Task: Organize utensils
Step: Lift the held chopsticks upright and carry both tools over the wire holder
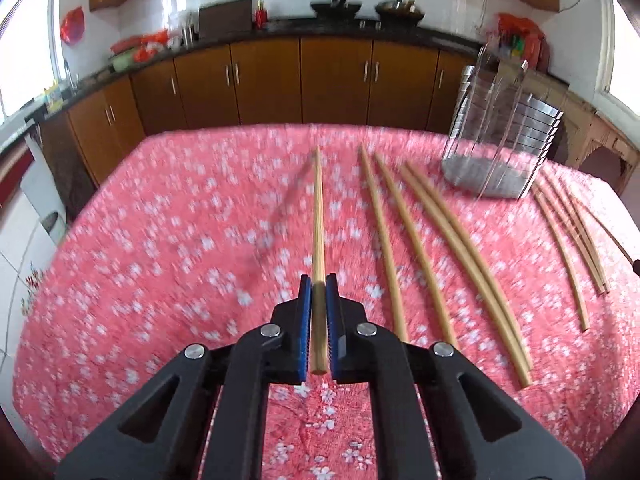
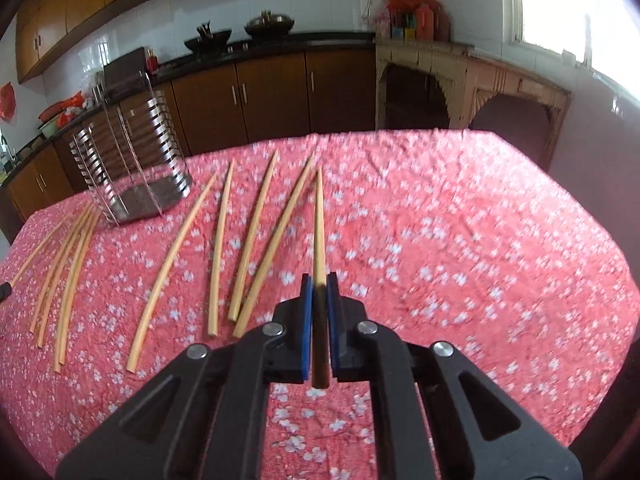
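My left gripper (image 1: 319, 280) is shut on a wooden chopstick (image 1: 318, 216) that points forward, lifted above the pink floral tablecloth (image 1: 160, 260). My right gripper (image 2: 319, 280) is shut on another wooden chopstick (image 2: 319, 224), also pointing forward above the cloth. Several loose chopsticks (image 1: 436, 248) lie on the cloth to the right of the left gripper; in the right wrist view they lie to the left (image 2: 224, 248). A metal slatted utensil holder (image 1: 500, 140) stands at the far right of the left view and at the far left of the right view (image 2: 132, 152).
The table's far edge (image 1: 320, 130) drops off toward brown kitchen cabinets (image 1: 280, 80). A further group of chopsticks (image 2: 64, 264) lies at the left of the table. A carved wooden sideboard (image 2: 460, 84) stands behind the table at the right.
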Demonstrator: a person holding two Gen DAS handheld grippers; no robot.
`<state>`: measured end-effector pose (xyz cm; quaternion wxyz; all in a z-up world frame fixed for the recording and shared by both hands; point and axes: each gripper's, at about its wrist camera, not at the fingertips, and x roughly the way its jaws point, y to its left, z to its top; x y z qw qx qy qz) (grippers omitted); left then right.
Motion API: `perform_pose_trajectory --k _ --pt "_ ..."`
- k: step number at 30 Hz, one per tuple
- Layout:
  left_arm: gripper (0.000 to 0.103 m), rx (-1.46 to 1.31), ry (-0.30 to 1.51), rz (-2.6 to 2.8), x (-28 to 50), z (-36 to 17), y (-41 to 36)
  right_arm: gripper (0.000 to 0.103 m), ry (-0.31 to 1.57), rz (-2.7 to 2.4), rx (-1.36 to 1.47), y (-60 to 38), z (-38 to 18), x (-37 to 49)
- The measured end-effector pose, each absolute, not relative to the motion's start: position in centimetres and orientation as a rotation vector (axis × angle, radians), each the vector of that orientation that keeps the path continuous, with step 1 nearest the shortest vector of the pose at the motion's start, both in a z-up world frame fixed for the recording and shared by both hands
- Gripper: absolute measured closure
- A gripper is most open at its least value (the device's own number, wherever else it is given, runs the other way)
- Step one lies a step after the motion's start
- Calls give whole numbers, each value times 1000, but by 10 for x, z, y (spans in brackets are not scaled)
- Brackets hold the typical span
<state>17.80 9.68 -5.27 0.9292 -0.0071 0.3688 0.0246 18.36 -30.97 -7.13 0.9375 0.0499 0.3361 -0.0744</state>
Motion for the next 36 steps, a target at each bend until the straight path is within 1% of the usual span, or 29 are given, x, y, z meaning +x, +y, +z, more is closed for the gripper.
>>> perform_pose_trajectory --k 7,13,19,29,32,36 --pt "96 -48 543 15 158 6 104 95 519 -154 72 -312 -21 170" --pt "96 -66 412 17 160 48 112 95 400 -139 84 -319 18 171" --pt "96 -71 385 32 171 61 114 95 363 -116 124 -330 37 184" --pt "96 -56 381 44 174 64 108 95 343 -118 125 -332 41 193" --pt "96 -50 359 49 173 74 107 95 306 -117 99 -328 58 191" --pt "96 -58 309 39 175 101 104 95 234 -83 90 -325 95 188"
